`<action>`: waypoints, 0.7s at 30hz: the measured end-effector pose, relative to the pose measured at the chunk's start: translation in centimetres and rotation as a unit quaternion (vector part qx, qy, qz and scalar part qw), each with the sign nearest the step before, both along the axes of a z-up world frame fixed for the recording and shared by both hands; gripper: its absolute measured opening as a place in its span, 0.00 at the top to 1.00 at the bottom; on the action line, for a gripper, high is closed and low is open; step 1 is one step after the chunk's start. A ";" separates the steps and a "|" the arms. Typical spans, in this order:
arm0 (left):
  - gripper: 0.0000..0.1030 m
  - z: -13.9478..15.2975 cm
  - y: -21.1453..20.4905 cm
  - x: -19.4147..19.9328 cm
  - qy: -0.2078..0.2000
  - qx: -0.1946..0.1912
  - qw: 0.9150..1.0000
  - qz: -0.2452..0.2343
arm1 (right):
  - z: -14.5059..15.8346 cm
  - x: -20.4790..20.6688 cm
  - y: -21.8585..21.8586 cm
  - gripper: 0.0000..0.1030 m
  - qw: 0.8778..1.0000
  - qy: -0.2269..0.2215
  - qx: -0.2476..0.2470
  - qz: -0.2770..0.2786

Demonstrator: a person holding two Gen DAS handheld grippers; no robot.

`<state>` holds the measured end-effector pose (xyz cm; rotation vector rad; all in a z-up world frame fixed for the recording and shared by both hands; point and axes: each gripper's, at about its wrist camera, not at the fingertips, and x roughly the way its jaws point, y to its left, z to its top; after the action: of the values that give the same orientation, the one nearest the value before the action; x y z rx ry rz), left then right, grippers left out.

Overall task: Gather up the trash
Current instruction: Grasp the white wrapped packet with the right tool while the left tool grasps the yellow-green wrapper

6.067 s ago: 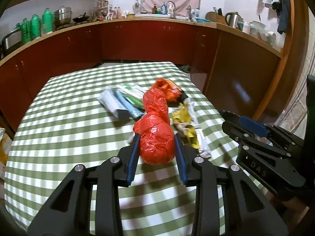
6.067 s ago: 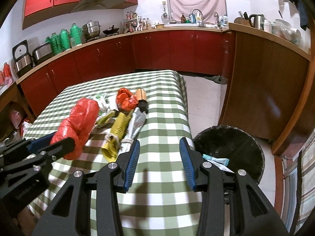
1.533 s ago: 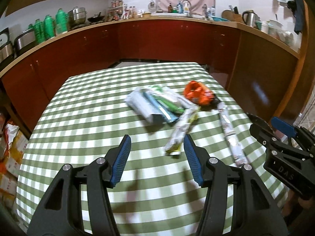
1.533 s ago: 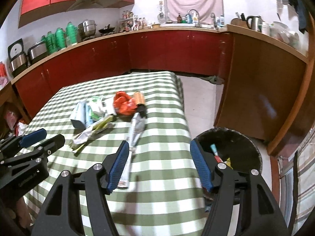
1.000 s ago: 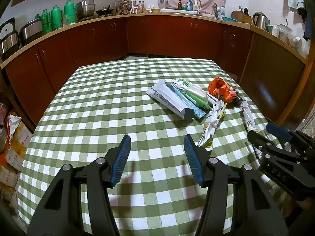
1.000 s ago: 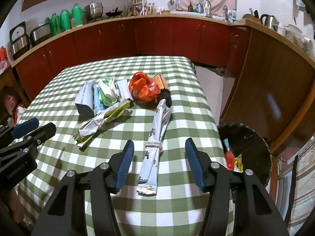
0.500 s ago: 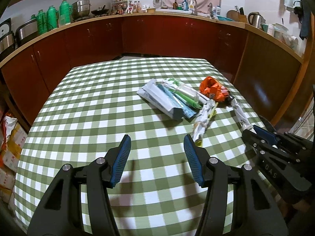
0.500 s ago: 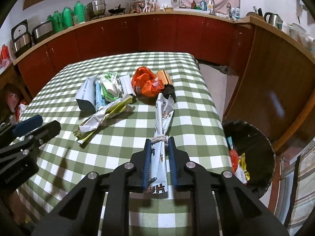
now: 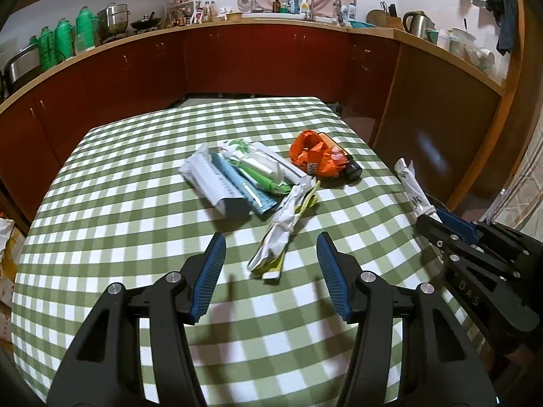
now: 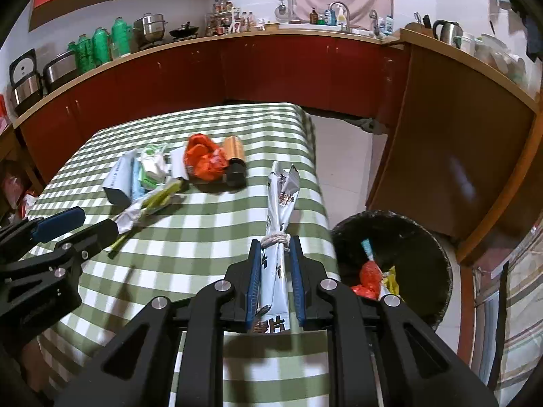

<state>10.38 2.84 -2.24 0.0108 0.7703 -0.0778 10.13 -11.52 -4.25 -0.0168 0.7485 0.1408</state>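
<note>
Right wrist view, near to far: right gripper, fingers pinching a tied silver wrapper just below its string knot, wrapper lifted off the table. Bin on the floor just right of the table edge, already holding red and yellow scraps. Left gripper, fingers spread and empty, hovers above a crumpled wrapper. Beyond: flat packets, orange bag, dark canister. Step in hand, as judged: carry to bin. Keep the pinch firm; swing right until the whole length hangs over the opening, then release.
</note>
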 end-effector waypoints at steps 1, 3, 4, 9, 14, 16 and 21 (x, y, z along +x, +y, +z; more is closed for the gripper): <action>0.47 -0.1 -0.3 0.3 0.001 0.003 1.000 -0.001 | -0.1 0.0 -0.3 0.82 1.000 0.000 0.001 -0.002; 0.47 -0.3 -0.5 0.8 0.007 0.005 1.000 -0.003 | -0.1 0.0 -0.8 0.82 1.000 0.000 0.003 -0.006; 0.48 -0.5 -0.6 1.1 0.010 0.005 1.000 -0.004 | -0.2 0.1 -1.1 0.82 1.000 0.000 0.005 -0.008; 0.63 -1.3 -1.0 1.9 0.030 0.001 1.000 -0.011 | -0.5 0.0 -1.9 0.82 1.000 0.002 0.011 -0.013; 0.83 -2.2 -1.7 2.1 0.044 0.003 0.999 -0.024 | -0.7 0.1 -2.6 0.82 1.000 0.003 0.016 -0.015; 0.84 -2.3 -2.0 2.0 0.041 0.004 0.999 -0.028 | -0.7 0.0 -2.8 0.82 1.000 0.003 0.017 -0.016; 0.85 -2.6 -2.4 1.7 0.036 -0.002 0.999 -0.028 | -0.8 0.1 -3.2 0.82 1.000 0.003 0.018 -0.018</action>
<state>12.04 0.48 -4.83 0.0258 0.8426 -0.1328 10.23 -14.75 -5.08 0.0326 0.7522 0.1195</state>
